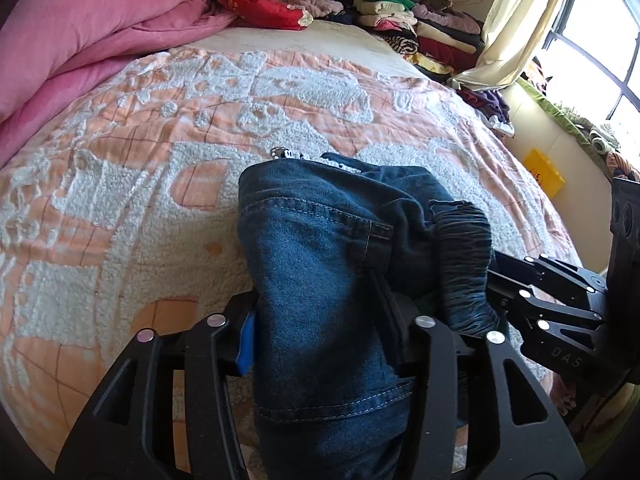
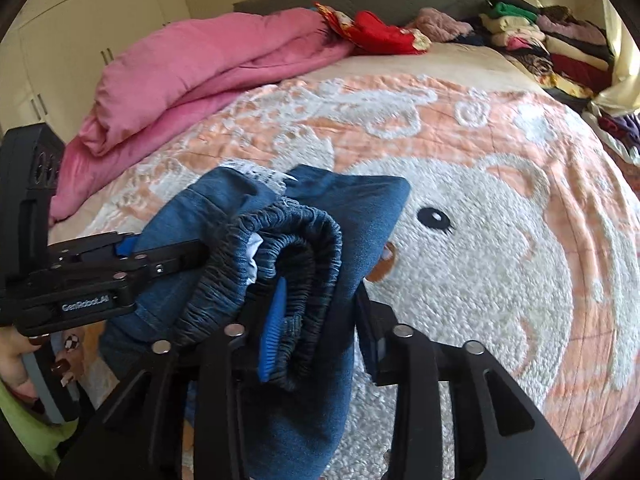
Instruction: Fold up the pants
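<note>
Denim jeans, already bundled into a compact fold, hang over the bed at 6 o'clock, pinched between the part-open left gripper and right gripper, so only setting down seems left.

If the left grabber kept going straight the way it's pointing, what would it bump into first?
Most likely the jeans themselves: the denim bundle sits between the left gripper fingers and fills the way ahead. Beyond it lies the orange and white bedspread.
</note>
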Demonstrator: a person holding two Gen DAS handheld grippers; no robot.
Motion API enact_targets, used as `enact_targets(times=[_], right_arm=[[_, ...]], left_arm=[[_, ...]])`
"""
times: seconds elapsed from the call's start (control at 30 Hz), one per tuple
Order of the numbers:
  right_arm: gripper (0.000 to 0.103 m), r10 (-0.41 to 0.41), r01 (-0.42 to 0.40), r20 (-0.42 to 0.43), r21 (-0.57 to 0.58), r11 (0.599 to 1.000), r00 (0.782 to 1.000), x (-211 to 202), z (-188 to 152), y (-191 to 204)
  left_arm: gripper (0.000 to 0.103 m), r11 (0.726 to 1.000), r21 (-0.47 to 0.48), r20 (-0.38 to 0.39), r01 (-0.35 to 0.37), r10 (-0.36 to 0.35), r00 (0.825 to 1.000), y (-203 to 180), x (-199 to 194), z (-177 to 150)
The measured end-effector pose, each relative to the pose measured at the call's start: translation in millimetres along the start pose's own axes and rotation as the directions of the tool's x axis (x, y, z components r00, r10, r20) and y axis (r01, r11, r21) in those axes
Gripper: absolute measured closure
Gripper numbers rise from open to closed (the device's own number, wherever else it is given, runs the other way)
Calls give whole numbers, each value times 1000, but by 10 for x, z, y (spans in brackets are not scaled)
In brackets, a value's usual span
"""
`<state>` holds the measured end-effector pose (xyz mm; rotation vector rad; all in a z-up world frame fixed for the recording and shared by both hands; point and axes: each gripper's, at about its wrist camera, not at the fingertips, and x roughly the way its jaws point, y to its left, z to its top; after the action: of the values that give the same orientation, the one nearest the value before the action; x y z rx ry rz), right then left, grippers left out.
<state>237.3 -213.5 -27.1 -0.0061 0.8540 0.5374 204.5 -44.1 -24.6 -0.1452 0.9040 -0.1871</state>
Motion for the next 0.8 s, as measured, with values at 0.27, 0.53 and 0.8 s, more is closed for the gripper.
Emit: enact_targets(times=[0.27, 0.53, 0.8], right_arm=[[49, -32, 35, -50, 43, 998, 998, 105, -57, -112], [44, -38, 43, -73, 70, 997, 997, 148, -76, -157], [37, -48, 51, -54, 71, 996, 997, 57, -70, -149]], left_arm=[[56, 1000, 4, -23, -16, 16, 1000, 13, 86, -46], [54, 1000, -10, -33, -14, 14, 999, 40, 134, -71], [53, 1000, -9, -19, -14, 14, 1000, 27, 58, -68]])
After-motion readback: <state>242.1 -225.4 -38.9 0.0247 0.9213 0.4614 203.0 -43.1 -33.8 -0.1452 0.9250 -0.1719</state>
